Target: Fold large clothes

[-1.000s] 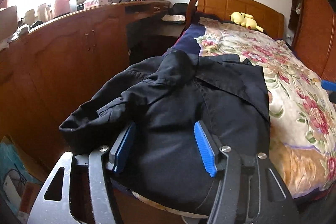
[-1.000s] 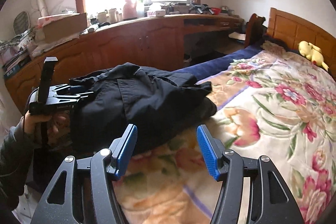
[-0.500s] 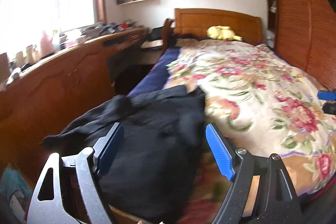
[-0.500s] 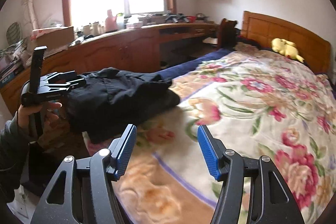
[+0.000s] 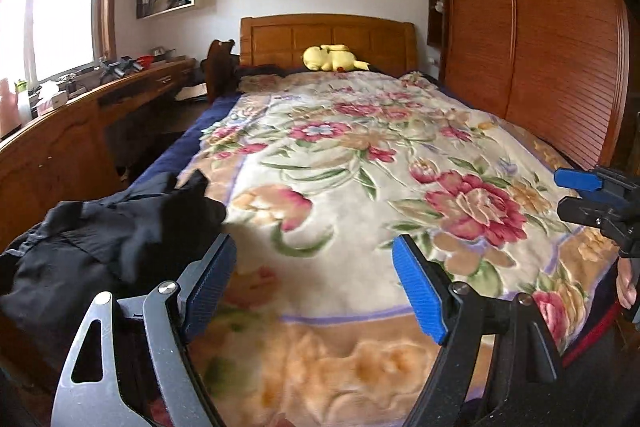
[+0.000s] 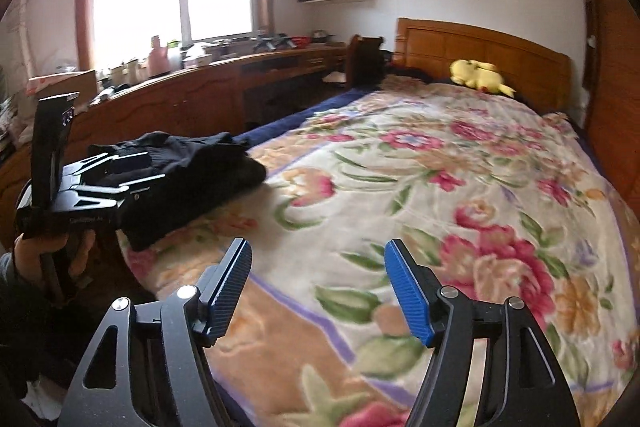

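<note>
A black garment (image 5: 100,247) lies bunched in a heap on the near left corner of the bed; the right wrist view shows the garment (image 6: 192,179) there too. My left gripper (image 5: 314,251) is open over the floral blanket, just right of the heap, with nothing between its blue pads. From the right wrist view, the left gripper (image 6: 120,171) hangs in front of the heap, held by a hand. My right gripper (image 6: 318,251) is over the blanket, further right. Its jaws are opening and nothing is between them. It also shows as the right gripper (image 5: 580,195) at the far right edge.
The bed's floral blanket (image 5: 360,187) stretches to a wooden headboard (image 5: 328,35), with a yellow plush toy (image 5: 332,59) at the pillow end. A long wooden cabinet and desk (image 6: 180,99) runs along the left under the window. A wooden wardrobe (image 5: 540,47) stands on the right.
My left gripper has swung right, off the black garment, and its jaws have widened. My right gripper has also moved right over the blanket and opened wider. The garment stays heaped.
</note>
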Demonstrator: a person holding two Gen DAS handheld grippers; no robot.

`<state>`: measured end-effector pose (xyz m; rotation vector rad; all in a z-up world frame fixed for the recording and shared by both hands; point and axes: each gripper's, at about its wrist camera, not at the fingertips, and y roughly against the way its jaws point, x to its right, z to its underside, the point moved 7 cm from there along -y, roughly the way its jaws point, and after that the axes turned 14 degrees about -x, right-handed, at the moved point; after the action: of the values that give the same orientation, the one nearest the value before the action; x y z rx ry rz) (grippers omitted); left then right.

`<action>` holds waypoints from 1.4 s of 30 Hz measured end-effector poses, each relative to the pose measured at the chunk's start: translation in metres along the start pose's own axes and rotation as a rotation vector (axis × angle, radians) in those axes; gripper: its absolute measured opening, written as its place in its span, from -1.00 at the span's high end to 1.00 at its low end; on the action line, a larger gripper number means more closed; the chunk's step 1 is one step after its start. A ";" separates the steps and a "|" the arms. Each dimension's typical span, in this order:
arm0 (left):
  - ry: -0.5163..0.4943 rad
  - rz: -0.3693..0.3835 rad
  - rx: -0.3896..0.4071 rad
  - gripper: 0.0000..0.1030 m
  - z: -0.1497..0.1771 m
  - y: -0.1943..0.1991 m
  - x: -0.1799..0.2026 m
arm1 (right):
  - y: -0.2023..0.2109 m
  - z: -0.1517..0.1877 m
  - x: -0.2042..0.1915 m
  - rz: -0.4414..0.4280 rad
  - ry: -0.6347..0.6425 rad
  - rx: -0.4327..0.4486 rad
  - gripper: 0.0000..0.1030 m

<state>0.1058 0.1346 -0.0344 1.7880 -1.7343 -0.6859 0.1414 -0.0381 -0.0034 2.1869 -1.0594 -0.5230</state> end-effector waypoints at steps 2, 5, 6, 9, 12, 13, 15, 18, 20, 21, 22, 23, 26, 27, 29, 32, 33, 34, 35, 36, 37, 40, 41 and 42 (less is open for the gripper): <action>-0.013 0.024 0.000 -0.57 -0.001 -0.002 0.016 | 0.002 0.005 0.004 0.019 -0.028 0.001 -0.39; -0.033 0.018 0.001 -0.57 0.001 -0.005 0.040 | 0.008 0.016 0.009 0.057 -0.060 -0.005 -0.39; -0.035 0.010 0.002 -0.57 0.001 -0.007 0.046 | 0.011 0.021 0.010 0.072 -0.069 -0.008 -0.39; -0.031 0.018 -0.005 -0.57 0.004 -0.009 0.062 | 0.022 0.037 0.018 0.106 -0.106 -0.009 -0.39; -0.032 0.051 -0.020 -0.57 0.007 -0.012 0.082 | 0.034 0.052 0.025 0.121 -0.151 -0.018 -0.39; -0.030 0.055 -0.023 -0.57 0.009 -0.013 0.087 | 0.037 0.056 0.026 0.127 -0.166 -0.019 -0.39; -0.034 0.070 -0.026 -0.57 0.010 -0.013 0.101 | 0.047 0.063 0.030 0.146 -0.191 -0.017 -0.39; -0.035 0.092 -0.022 -0.57 0.011 -0.009 0.119 | 0.062 0.069 0.032 0.171 -0.226 -0.008 -0.39; -0.034 0.103 -0.018 -0.57 0.009 -0.005 0.128 | 0.072 0.070 0.034 0.190 -0.243 0.009 -0.39; -0.031 0.108 -0.014 -0.57 0.008 -0.001 0.133 | 0.079 0.071 0.034 0.207 -0.247 0.020 -0.39; -0.030 0.111 -0.010 -0.57 0.006 0.002 0.136 | 0.084 0.072 0.033 0.223 -0.251 0.030 -0.39; -0.030 0.113 -0.004 -0.57 0.004 0.006 0.141 | 0.091 0.072 0.032 0.231 -0.259 0.044 -0.39; -0.038 0.106 0.030 -0.57 -0.002 0.020 0.150 | 0.109 0.072 0.028 0.232 -0.279 0.085 -0.39; -0.039 0.101 0.039 -0.57 -0.002 0.023 0.152 | 0.114 0.071 0.025 0.239 -0.281 0.098 -0.39; -0.045 0.088 0.059 -0.57 -0.005 0.029 0.155 | 0.124 0.073 0.020 0.254 -0.284 0.118 -0.39; -0.057 0.077 0.071 -0.57 -0.006 0.034 0.159 | 0.131 0.079 0.015 0.252 -0.293 0.137 -0.39; -0.059 0.076 0.072 -0.57 -0.006 0.034 0.160 | 0.133 0.081 0.013 0.255 -0.296 0.141 -0.39; -0.061 0.076 0.071 -0.57 -0.005 0.033 0.160 | 0.137 0.081 0.012 0.256 -0.300 0.145 -0.39; -0.062 0.077 0.069 -0.57 -0.005 0.033 0.161 | 0.136 0.083 0.012 0.253 -0.304 0.147 -0.39; -0.062 0.079 0.068 -0.57 -0.005 0.033 0.162 | 0.138 0.083 0.011 0.251 -0.308 0.149 -0.39; -0.061 0.082 0.067 -0.57 -0.004 0.033 0.162 | 0.137 0.085 0.012 0.251 -0.310 0.150 -0.39; -0.057 0.084 0.069 -0.57 -0.003 0.033 0.163 | 0.134 0.085 0.016 0.255 -0.314 0.156 -0.39; -0.055 0.085 0.070 -0.57 -0.003 0.034 0.163 | 0.134 0.084 0.018 0.256 -0.316 0.156 -0.39; -0.053 0.085 0.071 -0.57 -0.003 0.034 0.163 | 0.128 0.083 0.022 0.254 -0.318 0.154 -0.39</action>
<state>0.0899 -0.0289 -0.0063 1.7456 -1.8807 -0.6493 0.0360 -0.1467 0.0254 2.0983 -1.5691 -0.7060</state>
